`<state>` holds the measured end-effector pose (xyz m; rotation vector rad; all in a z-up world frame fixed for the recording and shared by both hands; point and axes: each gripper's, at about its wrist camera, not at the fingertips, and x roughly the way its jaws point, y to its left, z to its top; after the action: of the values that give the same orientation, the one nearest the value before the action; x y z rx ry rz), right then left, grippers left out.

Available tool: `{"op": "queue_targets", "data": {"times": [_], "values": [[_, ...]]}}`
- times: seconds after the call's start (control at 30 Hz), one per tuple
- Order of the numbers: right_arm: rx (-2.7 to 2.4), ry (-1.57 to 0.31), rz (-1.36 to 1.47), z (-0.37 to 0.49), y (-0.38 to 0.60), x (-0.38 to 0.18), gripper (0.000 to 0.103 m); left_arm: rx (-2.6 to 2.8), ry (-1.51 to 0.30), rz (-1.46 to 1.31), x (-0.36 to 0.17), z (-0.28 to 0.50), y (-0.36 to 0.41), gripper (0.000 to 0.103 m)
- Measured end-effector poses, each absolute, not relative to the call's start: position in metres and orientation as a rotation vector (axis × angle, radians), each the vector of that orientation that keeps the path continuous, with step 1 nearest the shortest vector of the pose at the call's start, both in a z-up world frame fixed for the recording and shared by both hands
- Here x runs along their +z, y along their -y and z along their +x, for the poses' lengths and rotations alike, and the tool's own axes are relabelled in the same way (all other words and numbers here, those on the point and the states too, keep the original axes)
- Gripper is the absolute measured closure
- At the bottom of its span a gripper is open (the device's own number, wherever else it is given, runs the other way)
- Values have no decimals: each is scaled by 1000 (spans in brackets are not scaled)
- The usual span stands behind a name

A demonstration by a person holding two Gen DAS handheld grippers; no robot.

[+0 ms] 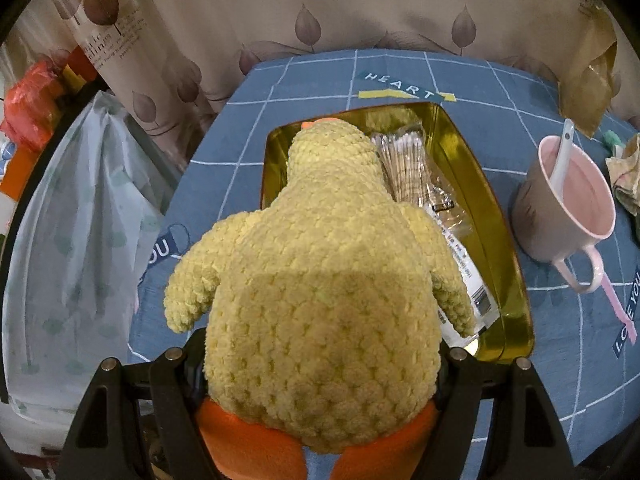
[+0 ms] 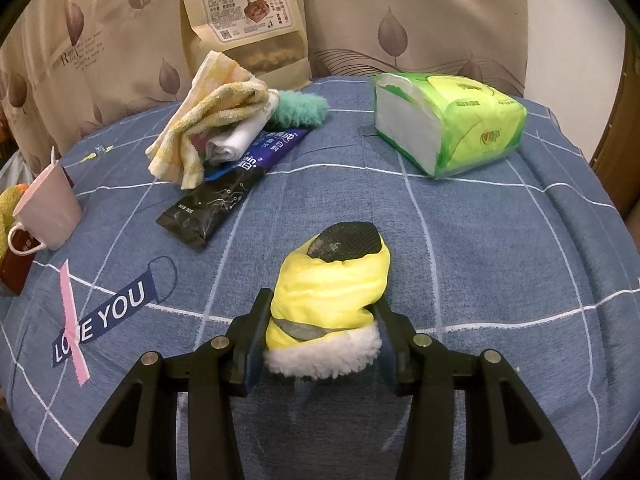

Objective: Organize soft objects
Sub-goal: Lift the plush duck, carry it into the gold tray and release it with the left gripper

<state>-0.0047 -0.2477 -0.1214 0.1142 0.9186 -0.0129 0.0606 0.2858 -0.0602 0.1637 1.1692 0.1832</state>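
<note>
Two grippers were in use, each carrying one soft item. The left gripper [image 1: 320,376] was spread wide and clamped on the lower body of a yellow crocheted duck [image 1: 320,280], whose orange feet [image 1: 248,440] showed between the fingers. The duck hung head-first over a gold tin [image 1: 496,248] on the blue checked cloth [image 1: 560,360], its head already inside the tin's far end. A cellophane packet of sticks [image 1: 404,164] and a printed wrapper [image 1: 464,264] lay in the tin beside it. A pink mug [image 1: 568,208] with a white spoon [image 1: 562,152] stood just right of the tin.

The right gripper [image 2: 320,340] pinched a small yellow bootie [image 2: 332,292] with white fleece trim and a dark sole, just above the cloth. Its jaws were opening slightly, pads still against the bootie's sides. Farther off lay a yellow towel [image 2: 208,120], a teal fluffy item [image 2: 300,108], a dark tube [image 2: 224,192] and a green tissue pack [image 2: 448,120].
</note>
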Motion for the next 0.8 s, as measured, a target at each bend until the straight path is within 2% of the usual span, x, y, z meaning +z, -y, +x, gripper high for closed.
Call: {"op": "queue_targets", "data": {"times": [0.43,0.8], "values": [[-19,-922,101,-4,246,-121,57,125,-1194,71,-62,61,-300,19],[-20,-921,107,-4,246,-121,57,104,-1291,-19,-61,81,-313,15]]}}
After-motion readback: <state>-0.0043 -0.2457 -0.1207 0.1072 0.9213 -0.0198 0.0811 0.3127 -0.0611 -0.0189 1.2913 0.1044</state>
